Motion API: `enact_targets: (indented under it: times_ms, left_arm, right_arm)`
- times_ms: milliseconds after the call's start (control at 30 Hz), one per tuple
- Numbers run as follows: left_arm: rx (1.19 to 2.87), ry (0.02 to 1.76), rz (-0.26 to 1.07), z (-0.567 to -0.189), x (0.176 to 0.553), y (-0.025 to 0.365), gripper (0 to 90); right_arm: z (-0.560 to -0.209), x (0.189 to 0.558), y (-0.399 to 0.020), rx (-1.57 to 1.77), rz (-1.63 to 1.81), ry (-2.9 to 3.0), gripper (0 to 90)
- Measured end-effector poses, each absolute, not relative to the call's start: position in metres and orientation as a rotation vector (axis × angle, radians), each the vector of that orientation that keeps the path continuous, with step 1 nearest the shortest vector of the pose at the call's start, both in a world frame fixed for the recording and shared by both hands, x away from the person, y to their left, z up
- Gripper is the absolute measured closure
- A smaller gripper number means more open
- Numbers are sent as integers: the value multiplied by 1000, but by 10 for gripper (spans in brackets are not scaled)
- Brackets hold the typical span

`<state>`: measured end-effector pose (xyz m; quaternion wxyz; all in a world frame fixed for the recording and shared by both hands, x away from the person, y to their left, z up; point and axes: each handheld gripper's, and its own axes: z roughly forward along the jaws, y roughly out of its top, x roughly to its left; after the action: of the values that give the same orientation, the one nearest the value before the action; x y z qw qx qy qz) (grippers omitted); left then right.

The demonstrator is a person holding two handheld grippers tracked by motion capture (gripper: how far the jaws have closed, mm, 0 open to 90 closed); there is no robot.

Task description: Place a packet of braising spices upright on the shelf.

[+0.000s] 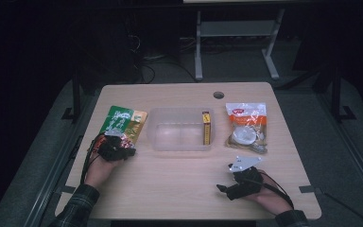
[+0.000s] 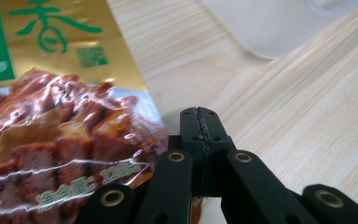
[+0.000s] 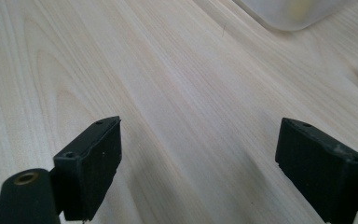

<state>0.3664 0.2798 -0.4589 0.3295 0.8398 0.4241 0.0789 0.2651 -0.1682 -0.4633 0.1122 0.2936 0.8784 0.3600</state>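
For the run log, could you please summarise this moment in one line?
left gripper: shut, at snack pouch corner | right gripper: open, over table | bin: between

A pale wooden table (image 1: 179,184) fills the middle of the frame, dark floor all round it. At centre sits a clear plastic tub (image 1: 180,129) with a slim yellow-and-red box (image 1: 206,127) standing against its right wall. Left of the tub lies a green and gold snack packet (image 1: 123,121); the left gripper (image 1: 115,147) rests at the packet's lower edge. Right of the tub lies a clear packet with an orange-red top (image 1: 247,126). Lower right, the right gripper (image 1: 240,179) rests on bare wood.
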Motion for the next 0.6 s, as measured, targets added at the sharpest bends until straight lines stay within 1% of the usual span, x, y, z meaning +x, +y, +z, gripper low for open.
enact_targets:
  times_ms: [33, 233, 367, 533, 600]
  left_arm:
    - [2217, 1102, 238, -458, 366, 279, 900]
    - [2222, 1149, 268, -456, 365, 284, 900]
    - [2241, 1150, 304, -455, 363, 289, 900]
    - [2250, 1180, 342, -454, 361, 300, 900]
    - [2238, 1199, 334, -454, 361, 309, 900]
  right_arm:
    - [-463, 265, -168, 862, 1057, 2577, 138]
    - [-463, 265, -170, 867, 1057, 2573, 139]
    - [-463, 265, -170, 866, 1060, 2572, 138]
    - [-462, 265, -170, 866, 1062, 2570, 138]
    - [-462, 265, -170, 866, 1063, 2569, 138]
